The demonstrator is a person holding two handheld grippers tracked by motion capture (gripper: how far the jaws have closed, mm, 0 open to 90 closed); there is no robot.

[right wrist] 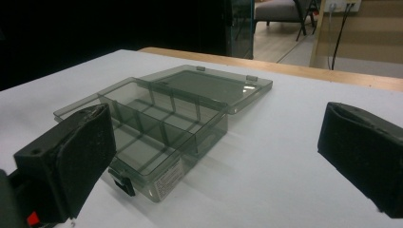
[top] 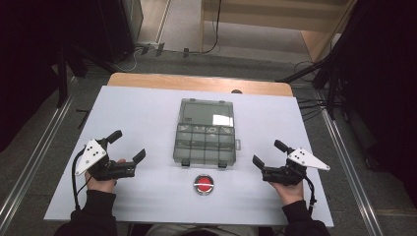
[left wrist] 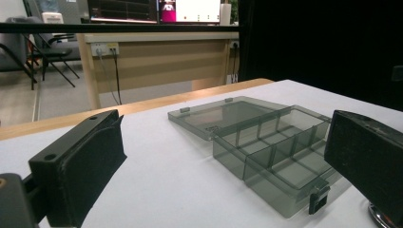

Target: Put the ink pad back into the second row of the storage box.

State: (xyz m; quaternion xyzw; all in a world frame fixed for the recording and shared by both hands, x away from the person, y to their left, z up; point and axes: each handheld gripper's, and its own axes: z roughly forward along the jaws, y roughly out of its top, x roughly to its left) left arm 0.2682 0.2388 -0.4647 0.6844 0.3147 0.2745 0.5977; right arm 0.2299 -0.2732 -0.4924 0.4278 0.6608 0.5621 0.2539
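Observation:
A clear grey compartment box (top: 205,144) lies open in the middle of the white table (top: 142,113), its lid (top: 206,113) folded flat toward the far side. Its compartments (left wrist: 275,152) (right wrist: 152,128) look empty. A small round red-topped object (top: 203,184) sits just in front of the box. My left gripper (top: 127,146) rests open at the left, held by a hand, with nothing between its jaws. My right gripper (top: 269,153) rests open at the right, likewise holding nothing. Both point toward the box from either side.
The table's wooden far edge (top: 196,82) shows beyond the white surface. Cables and dark stands (top: 319,73) line the floor on both sides. A wooden desk (left wrist: 157,57) stands behind the table.

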